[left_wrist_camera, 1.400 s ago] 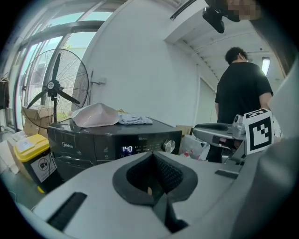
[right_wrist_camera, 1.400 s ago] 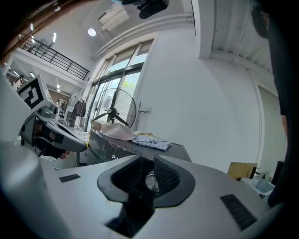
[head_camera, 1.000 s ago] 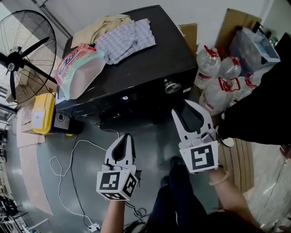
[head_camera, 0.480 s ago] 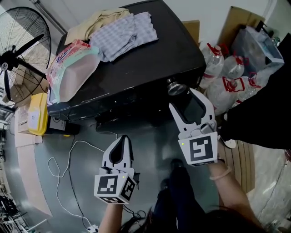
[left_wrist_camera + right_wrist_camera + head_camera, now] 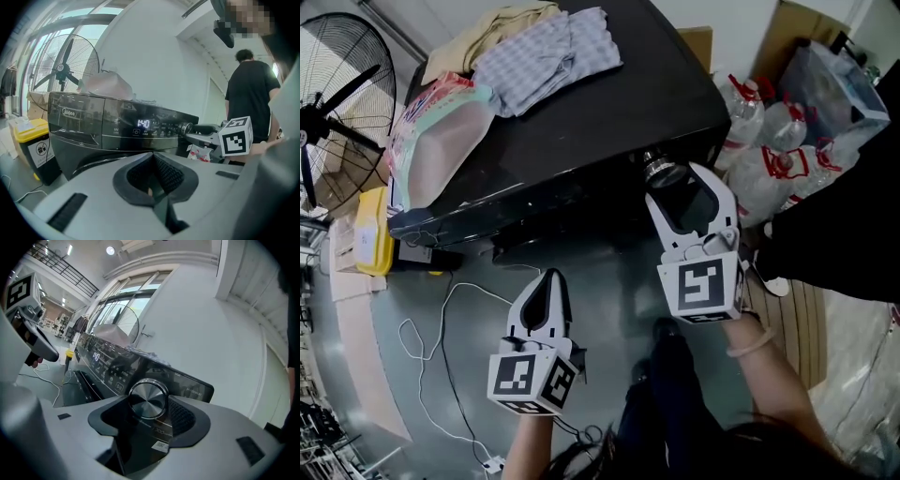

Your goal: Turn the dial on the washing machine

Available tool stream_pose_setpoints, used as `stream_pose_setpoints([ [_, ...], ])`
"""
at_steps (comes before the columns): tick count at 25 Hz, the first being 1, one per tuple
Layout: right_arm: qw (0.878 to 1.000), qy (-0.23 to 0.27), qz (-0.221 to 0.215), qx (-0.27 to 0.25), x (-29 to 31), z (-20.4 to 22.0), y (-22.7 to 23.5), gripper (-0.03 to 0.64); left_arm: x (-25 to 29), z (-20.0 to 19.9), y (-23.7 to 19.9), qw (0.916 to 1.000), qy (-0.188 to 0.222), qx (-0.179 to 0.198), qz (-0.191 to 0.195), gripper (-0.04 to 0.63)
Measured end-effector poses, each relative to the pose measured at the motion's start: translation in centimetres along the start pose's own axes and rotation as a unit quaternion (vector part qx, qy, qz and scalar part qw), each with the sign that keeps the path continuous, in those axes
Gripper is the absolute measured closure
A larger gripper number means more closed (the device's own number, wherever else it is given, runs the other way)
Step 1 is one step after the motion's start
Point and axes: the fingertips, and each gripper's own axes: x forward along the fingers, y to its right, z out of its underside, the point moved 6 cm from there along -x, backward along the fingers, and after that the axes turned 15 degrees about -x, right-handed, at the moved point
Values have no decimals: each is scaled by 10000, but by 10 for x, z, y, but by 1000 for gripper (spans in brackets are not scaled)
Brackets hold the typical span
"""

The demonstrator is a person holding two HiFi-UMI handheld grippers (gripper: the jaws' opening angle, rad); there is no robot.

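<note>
washing machine (image 5: 609, 103): black, across the upper middle of the head view, with its control panel turned toward the lower edge of the frame.
dial (image 5: 662, 171): a round knob with a silver face at the right end of that panel, just right of centre in the head view. It sits dead centre in the right gripper view.
right gripper (image 5: 682, 184): held up to the panel with its jaws opening and the dial between them. The right-hand pad is just beside the dial's rim and the left-hand pad stands clear, so the dial is released, not clamped.
left gripper (image 5: 550, 281): lower left of centre in the head view, well apart from the dial and the panel. Its jaws are clenched together with nothing between them.
display (image 5: 143, 123): lit digits, left of the dial in the left gripper view.
on the machine's top: checked clothes (image 5: 548, 52) and a plastic bag (image 5: 441, 141), upper left.
beside the machine: a fan (image 5: 342, 89) at the left edge and water bottles (image 5: 783, 127) at the upper right.
</note>
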Motion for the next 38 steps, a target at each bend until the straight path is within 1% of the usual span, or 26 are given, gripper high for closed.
stream_pose_setpoints([
  [2,10000,-6,29,28,0,1,0,342,1,2,0,10000,-18,-18,2,578],
  [4,9998,58,56,187,1,1,0,339,2,3,1,10000,-32,-29,-3,578],
  [8,9963,109,62,849,0,3,2,341,5,5,2,10000,-48,-75,-28,578],
  [12,9902,115,61,1393,0,4,3,341,7,6,2,9999,-86,-92,4,578],
  [16,9799,153,57,1987,0,9,3,342,9,5,2,9999,-82,-114,5,578],
  [19,9758,175,79,2178,0,11,4,341,10,4,4,9999,-44,-160,-28,578],
  [22,9787,186,88,2042,0,9,4,339,11,5,5,9999,-62,-149,-5,578],
  [24,9829,184,65,1831,1,6,3,336,11,7,5,9999,-89,-132,11,578],
  [26,9897,156,48,1421,2,3,3,337,11,9,6,9999,-118,-119,27,578],
  [27,9936,132,31,1125,2,1,2,326,12,10,6,9998,-133,-113,30,578],
  [28,9964,107,2,839,3,0,1,300,12,11,6,9998,-149,-108,30,578],
  [32,9998,-40,-91,185,5,-4,-5,291,11,16,6,9997,-215,-128,7,578],
  [34,9999,-59,-10,110,6,-3,-4,304,12,18,5,9996,-237,-145,2,578],
  [35,9999,-42,45,144,6,-2,-3,333,13,18,5,9996,-246,-146,3,578],
  [38,9997,-14,118,221,6,0,-2,334,15,19,4,9995,-267,-152,2,578],
])
